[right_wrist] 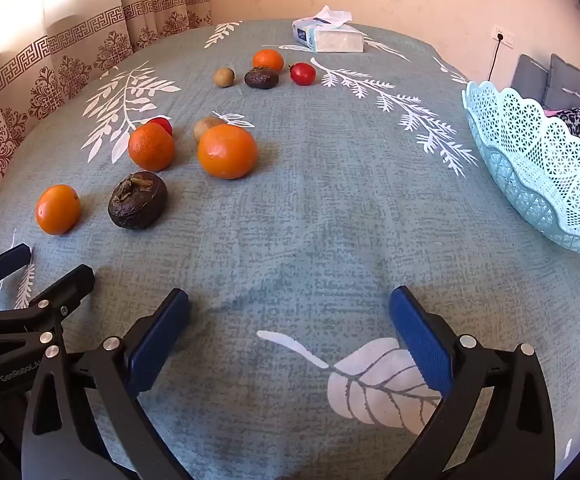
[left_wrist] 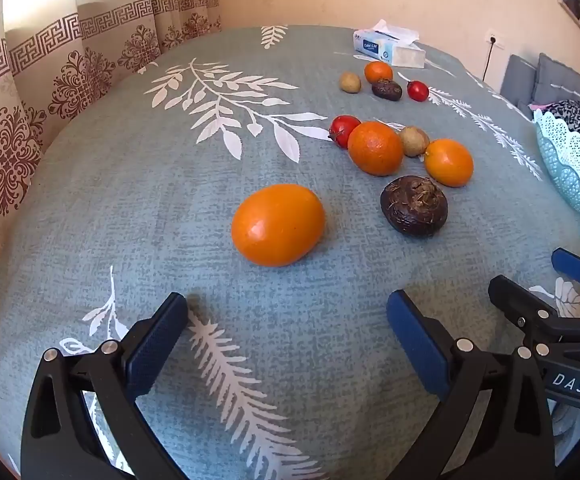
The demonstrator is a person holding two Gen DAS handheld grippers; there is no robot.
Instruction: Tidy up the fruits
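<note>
Fruits lie scattered on a teal leaf-print cloth [left_wrist: 129, 208]. In the left wrist view the nearest orange [left_wrist: 277, 225] sits just ahead of my open, empty left gripper [left_wrist: 287, 308]. Behind it lie a dark brown fruit [left_wrist: 414, 211], two more oranges [left_wrist: 375, 148] [left_wrist: 448, 162], a red tomato [left_wrist: 344, 130] and a tan fruit [left_wrist: 414, 141]. A far group holds an orange [left_wrist: 378, 72], a tan fruit [left_wrist: 350, 82], a dark fruit [left_wrist: 386, 90] and a tomato [left_wrist: 417, 90]. My right gripper [right_wrist: 290, 300] is open and empty over bare cloth; an orange [right_wrist: 227, 152] and a dark fruit [right_wrist: 137, 200] lie ahead to its left.
A light blue lattice basket [right_wrist: 530, 164] stands at the table's right edge, also in the left wrist view [left_wrist: 570, 168]. A tissue box [right_wrist: 328, 38] sits at the far edge. Patterned curtains [left_wrist: 29, 100] hang on the left. A grey sofa [right_wrist: 558, 80] is behind the basket.
</note>
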